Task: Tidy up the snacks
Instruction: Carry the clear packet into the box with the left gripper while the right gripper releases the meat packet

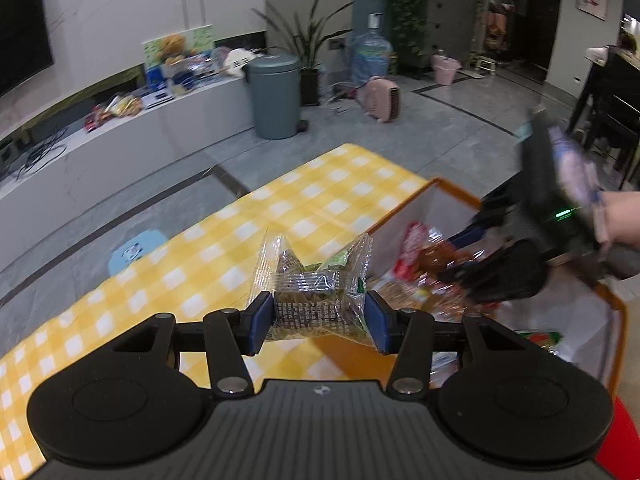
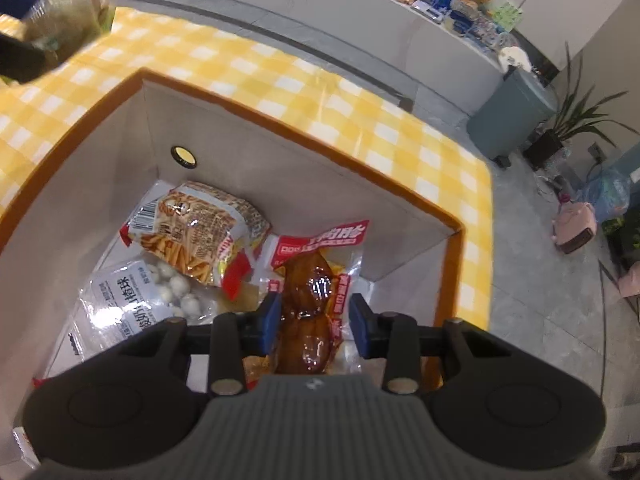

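Observation:
My left gripper is shut on a clear-wrapped dark snack packet and holds it above the yellow checked tablecloth, just left of the orange-rimmed storage box. My right gripper is over the inside of the box, jaws apart around a red packet with a brown glazed chicken piece; whether the pads touch it is unclear. The right gripper also shows in the left wrist view. In the box lie a fries-print packet and a white-ball packet.
The table edge drops to grey tiled floor. A grey bin, a pink heater, a plant and a low white counter with snacks stand beyond. A blue stool is beside the table. Dark chairs stand at the far right.

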The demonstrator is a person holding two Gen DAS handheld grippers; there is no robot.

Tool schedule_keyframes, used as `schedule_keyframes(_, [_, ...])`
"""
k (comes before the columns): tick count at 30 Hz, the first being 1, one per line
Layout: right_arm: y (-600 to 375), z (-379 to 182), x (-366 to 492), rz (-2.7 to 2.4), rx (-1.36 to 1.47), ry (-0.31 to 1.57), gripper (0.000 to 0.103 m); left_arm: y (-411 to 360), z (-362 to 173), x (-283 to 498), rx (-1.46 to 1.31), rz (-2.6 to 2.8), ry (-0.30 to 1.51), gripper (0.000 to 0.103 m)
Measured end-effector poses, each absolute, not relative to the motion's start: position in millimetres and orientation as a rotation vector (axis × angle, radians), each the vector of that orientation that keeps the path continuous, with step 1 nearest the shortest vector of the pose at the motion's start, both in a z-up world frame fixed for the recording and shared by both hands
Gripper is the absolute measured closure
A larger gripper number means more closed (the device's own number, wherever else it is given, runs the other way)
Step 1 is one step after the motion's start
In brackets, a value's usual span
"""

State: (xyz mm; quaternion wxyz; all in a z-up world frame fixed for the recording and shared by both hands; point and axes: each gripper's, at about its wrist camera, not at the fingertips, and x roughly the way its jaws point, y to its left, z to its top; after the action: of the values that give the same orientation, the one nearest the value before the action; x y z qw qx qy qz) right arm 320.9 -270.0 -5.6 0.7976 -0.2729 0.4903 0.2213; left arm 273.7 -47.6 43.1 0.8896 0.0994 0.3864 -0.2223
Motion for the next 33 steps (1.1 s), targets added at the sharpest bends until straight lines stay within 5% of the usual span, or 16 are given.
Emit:
schedule_keyframes(9, [-271.1, -13.3, 320.5, 0.483, -0.595, 1.060, 0.067, -98.9, 38.6, 273.8, 0.292, -0.532, 0.818, 0.047])
schedule_keyframes(13, [-277.7, 1.9, 312.2, 0.493, -0.574, 1.018, 0.057, -115.6, 32.7, 272.3, 0.330, -0.550, 0.831, 0.047])
schedule_keyframes(33, [-334.2, 30.2, 255.8, 0.575, -0.511, 0.947, 0.055, -196.6, -44.7, 282.5, 0.453, -0.676, 1.020, 0.047])
